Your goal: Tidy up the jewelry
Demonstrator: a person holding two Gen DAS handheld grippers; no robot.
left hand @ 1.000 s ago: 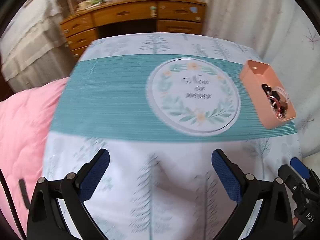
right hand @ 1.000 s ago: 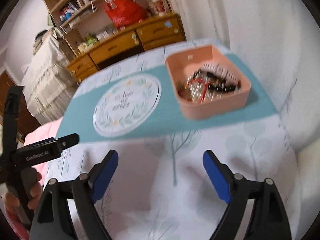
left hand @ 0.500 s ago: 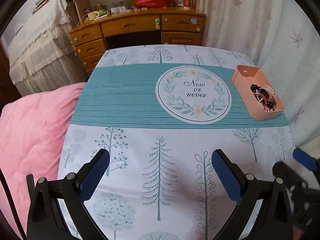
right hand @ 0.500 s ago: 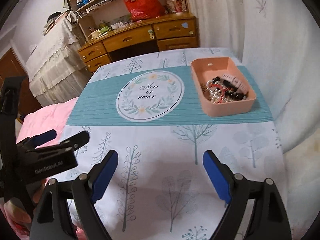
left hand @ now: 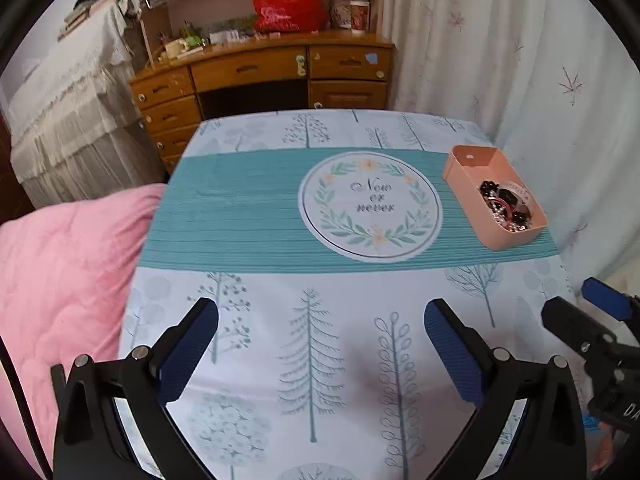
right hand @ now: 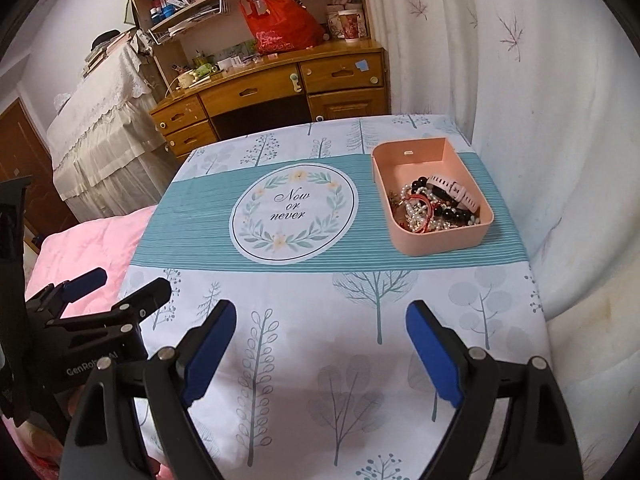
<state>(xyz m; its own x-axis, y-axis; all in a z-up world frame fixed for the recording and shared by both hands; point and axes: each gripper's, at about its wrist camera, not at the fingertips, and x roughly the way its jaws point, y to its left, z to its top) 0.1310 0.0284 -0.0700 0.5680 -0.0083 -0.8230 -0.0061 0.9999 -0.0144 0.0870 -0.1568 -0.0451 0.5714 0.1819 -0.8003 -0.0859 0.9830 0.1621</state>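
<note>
nearby, jewelry point(right hand: 432, 204) in pink box point(right hand: 440, 240)

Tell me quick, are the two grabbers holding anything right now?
Left gripper: open, holding nothing, fingers spread over the tablecloth.
Right gripper: open, holding nothing; the jewelry sits in the pink box.

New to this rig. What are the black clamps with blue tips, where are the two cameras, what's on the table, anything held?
No robot arm: a person holds a two-finger gripper in each hand, with a fisheye camera on each looking along its fingers. One view shows the left gripper, the other the right gripper; both are open and hold nothing. On the tablecloth a pink tray sits at the far right, filled with jewelry: beads, pearls and a pink watch band. A wooden desk stands behind.
</note>
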